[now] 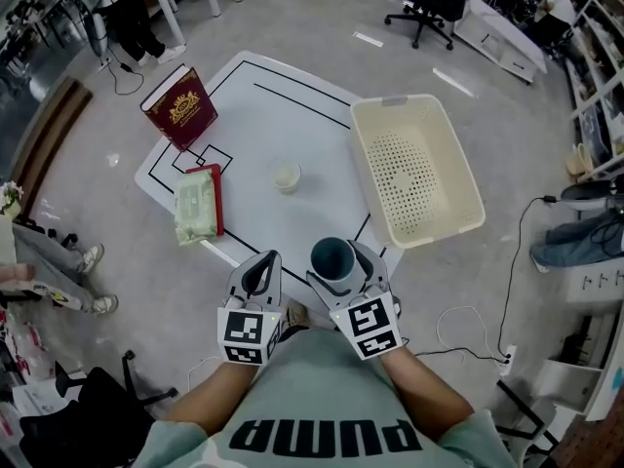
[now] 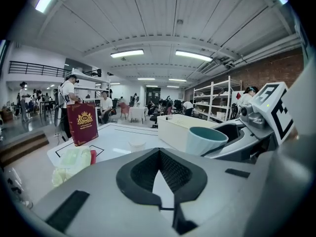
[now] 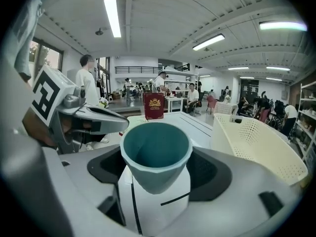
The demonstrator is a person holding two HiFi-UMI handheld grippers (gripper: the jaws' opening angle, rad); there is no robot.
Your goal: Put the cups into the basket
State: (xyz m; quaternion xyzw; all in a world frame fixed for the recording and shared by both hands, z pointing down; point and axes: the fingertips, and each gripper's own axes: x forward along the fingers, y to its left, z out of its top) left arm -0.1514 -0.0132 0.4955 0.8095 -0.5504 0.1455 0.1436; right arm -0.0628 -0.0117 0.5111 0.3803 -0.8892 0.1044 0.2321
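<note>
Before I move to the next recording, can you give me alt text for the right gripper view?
The right gripper holds a teal cup upright between its jaws, over a white table. A cream perforated basket stands to the right, a red book stands upright farther back, and the left gripper shows at left.

The left claw (image 2: 159, 153) is closed on nothing, with a teal cup (image 2: 205, 138) just beside it.

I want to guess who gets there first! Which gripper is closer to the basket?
Right. The right gripper, holding the teal cup, sits close to the near corner of the basket. The left gripper is beside it, on the side farther from the basket.
</note>
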